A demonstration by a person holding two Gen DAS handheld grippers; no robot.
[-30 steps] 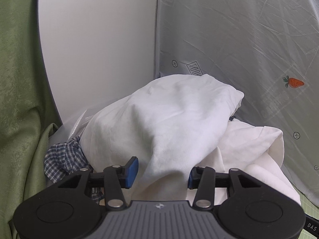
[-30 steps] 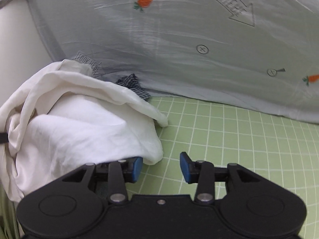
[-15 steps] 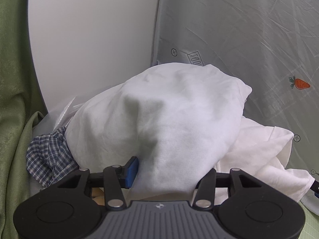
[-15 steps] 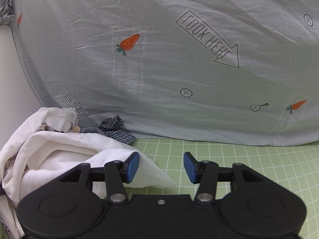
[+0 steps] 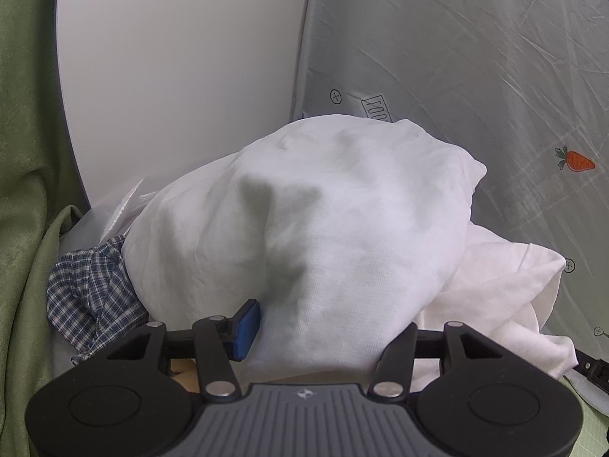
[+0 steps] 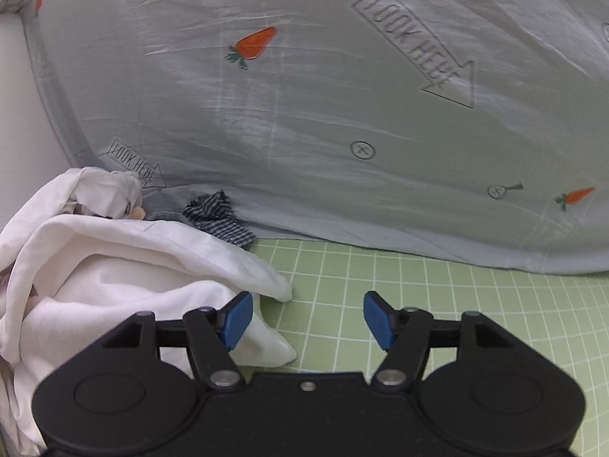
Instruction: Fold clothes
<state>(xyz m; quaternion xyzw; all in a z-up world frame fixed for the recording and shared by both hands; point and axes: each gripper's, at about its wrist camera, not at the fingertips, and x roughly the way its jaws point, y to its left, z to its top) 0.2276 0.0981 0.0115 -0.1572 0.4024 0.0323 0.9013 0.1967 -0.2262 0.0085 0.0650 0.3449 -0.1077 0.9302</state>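
Note:
A heap of white garments (image 5: 323, 221) fills the middle of the left wrist view, with a blue checked garment (image 5: 91, 289) tucked under its left side. My left gripper (image 5: 327, 327) is open, its jaws wide around a bulging fold of the white cloth; the right pad is hidden under it. In the right wrist view the same white heap (image 6: 114, 278) lies at the left on the green grid mat (image 6: 437, 304). My right gripper (image 6: 306, 320) is open and empty, its left pad (image 6: 236, 318) just over the heap's edge.
A grey sheet with carrots and "LOOK HERE" arrows (image 6: 342, 114) hangs behind the mat. A white wall (image 5: 171, 76) and a green curtain (image 5: 23, 190) stand at the left. A checked cloth scrap (image 6: 217, 217) lies at the sheet's foot.
My left gripper has pushed further into the white heap, whose fold now covers the right pad. My right gripper has opened wider and its view first lifted toward the sheet, then dipped slightly.

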